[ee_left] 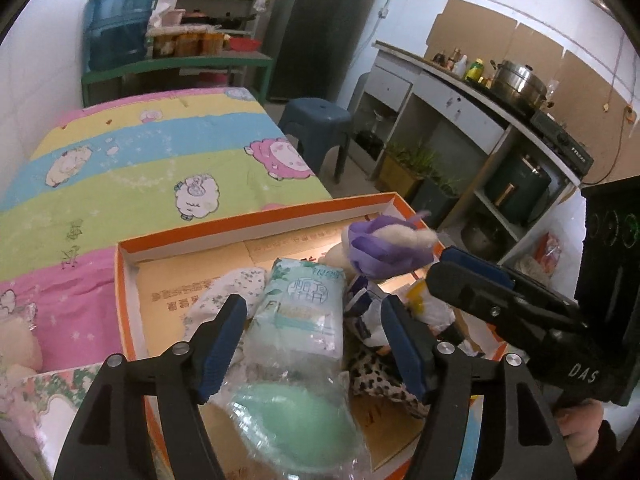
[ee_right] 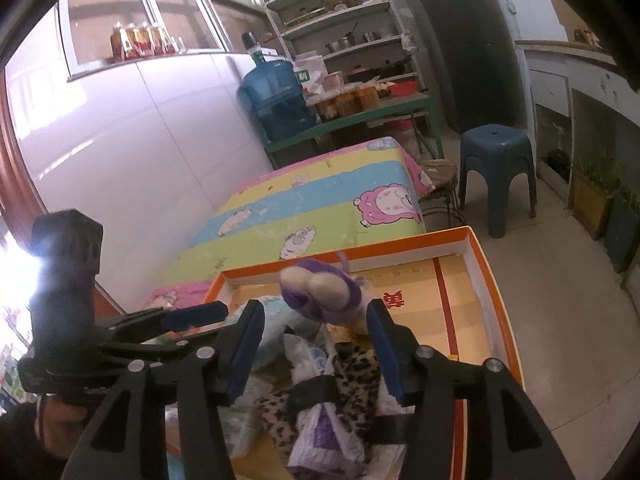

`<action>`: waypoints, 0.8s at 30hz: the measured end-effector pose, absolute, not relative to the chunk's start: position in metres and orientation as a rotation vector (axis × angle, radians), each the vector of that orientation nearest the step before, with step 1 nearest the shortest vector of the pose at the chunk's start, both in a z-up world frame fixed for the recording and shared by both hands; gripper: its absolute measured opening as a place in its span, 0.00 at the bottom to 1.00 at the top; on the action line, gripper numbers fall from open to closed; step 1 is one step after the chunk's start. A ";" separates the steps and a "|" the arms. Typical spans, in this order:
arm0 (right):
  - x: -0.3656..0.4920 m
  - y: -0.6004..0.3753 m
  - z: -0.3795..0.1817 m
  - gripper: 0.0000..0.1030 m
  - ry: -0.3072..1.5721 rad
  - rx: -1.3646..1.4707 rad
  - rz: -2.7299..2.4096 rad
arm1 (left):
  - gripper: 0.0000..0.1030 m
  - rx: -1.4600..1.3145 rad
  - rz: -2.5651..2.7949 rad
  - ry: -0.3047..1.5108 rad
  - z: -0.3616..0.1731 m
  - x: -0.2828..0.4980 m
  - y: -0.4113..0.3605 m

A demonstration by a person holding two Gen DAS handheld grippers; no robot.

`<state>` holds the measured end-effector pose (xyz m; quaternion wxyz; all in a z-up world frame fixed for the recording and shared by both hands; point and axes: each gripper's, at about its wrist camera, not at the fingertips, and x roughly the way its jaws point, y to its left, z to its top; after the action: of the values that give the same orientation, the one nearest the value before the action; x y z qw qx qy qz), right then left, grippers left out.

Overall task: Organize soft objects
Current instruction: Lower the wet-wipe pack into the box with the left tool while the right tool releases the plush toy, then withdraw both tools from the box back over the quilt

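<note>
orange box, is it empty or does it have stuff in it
Not empty: the orange box holds a green tissue pack, a purple plush toy and a leopard-print cloth.

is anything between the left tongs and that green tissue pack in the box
Nothing visible. The left tongs stand open with the green tissue pack directly between the pads, inside the orange box. The purple plush toy lies behind it, not in the way.

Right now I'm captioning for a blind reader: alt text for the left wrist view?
Open left gripper hangs over an orange box of soft items, a green tissue pack between its jaws, untouched. The right gripper reaches in beside a purple plush; a striped cloth lies beyond.
</note>
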<state>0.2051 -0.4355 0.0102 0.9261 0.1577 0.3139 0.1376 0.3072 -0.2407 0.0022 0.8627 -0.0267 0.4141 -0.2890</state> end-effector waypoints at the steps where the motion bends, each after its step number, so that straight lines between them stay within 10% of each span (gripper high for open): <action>1: 0.203 -0.435 0.012 0.52 0.640 0.330 0.284 | 0.69 -0.057 -0.607 0.860 0.004 0.305 -0.238; 24: 0.130 -0.375 0.063 0.52 0.574 0.281 0.277 | 0.69 -0.001 -0.494 0.639 0.069 0.201 -0.159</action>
<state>0.1296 -0.3754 0.0631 0.9399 0.1378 0.2813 0.1356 0.2014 -0.1589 0.0689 0.9195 -0.0005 0.3109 -0.2405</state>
